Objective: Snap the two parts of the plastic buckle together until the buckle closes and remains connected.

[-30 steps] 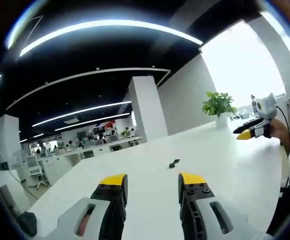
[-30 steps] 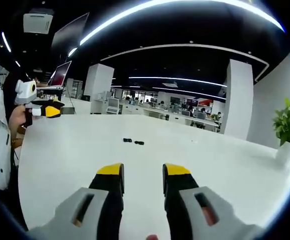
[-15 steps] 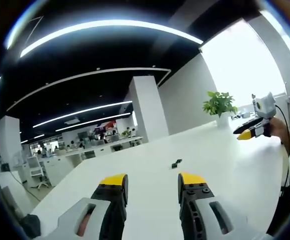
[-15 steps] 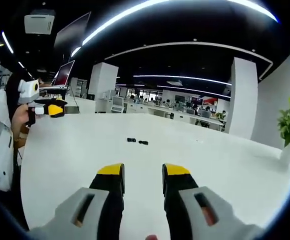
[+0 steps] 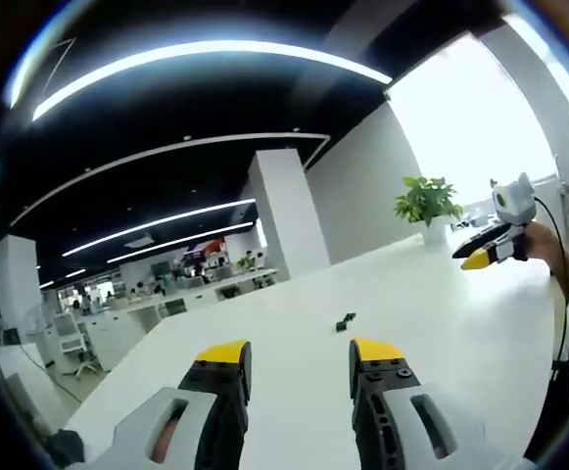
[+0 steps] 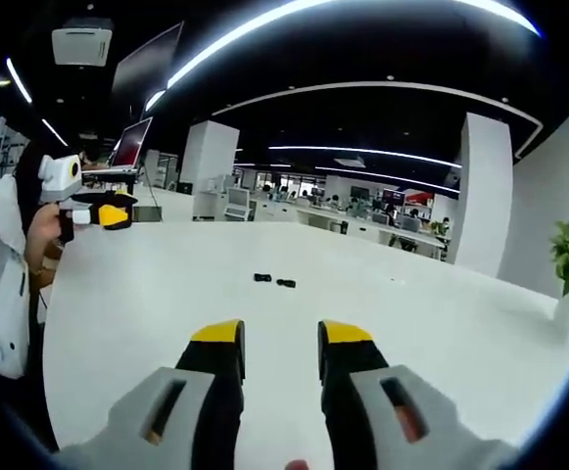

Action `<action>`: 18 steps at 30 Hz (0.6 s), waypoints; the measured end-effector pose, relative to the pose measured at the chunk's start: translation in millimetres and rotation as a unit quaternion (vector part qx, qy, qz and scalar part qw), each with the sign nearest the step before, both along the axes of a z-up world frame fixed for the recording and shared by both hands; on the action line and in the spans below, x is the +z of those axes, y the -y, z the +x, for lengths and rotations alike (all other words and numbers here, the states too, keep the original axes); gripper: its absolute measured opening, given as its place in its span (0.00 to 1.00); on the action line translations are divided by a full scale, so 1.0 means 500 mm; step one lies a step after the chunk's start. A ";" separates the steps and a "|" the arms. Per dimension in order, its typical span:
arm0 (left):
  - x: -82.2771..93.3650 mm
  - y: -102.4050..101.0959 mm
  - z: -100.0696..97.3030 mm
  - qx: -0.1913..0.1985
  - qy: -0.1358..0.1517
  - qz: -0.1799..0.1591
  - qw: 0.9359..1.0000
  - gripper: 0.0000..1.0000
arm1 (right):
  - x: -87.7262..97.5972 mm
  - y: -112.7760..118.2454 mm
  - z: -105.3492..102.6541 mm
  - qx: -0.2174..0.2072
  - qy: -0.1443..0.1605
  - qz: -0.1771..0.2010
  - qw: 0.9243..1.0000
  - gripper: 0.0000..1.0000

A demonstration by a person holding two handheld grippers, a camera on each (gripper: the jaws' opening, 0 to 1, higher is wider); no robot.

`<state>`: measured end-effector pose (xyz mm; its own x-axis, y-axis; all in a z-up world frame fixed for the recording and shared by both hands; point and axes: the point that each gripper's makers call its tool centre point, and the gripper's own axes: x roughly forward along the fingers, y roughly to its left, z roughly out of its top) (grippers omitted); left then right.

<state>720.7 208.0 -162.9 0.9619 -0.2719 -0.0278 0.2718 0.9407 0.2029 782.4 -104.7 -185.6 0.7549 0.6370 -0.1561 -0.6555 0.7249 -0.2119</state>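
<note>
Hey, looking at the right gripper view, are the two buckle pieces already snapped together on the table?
No, the two buckle parts lie side by side on the white table with a small gap between them, well ahead of the open right gripper.

Each camera looks forward along its own claw, low over the white tabletop (image 5: pixel 441 323), and well back from the buckle parts (image 6: pixel 272 281) mid-table. The left gripper view faces from one side, the right gripper view from the other; both share the tabletop's middle.
</note>
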 end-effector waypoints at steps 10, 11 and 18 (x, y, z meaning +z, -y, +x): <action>0.004 -0.007 0.010 0.002 0.000 0.001 1.000 0.40 | 0.001 -0.009 0.005 0.009 -0.004 -0.005 1.000 0.29; 0.004 -0.008 0.012 0.002 -0.001 0.000 1.000 0.40 | 0.000 -0.010 0.006 0.011 -0.005 -0.006 1.000 0.29; 0.000 -0.012 0.021 0.001 -0.007 -0.003 1.000 0.40 | -0.001 -0.013 0.013 0.013 -0.008 -0.011 1.000 0.29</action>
<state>731.1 213.7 -163.1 0.9619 -0.2704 -0.0400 0.2730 0.9425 0.1927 788.8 -98.2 -186.0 0.7350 0.6530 -0.1824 -0.6779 0.7025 -0.2168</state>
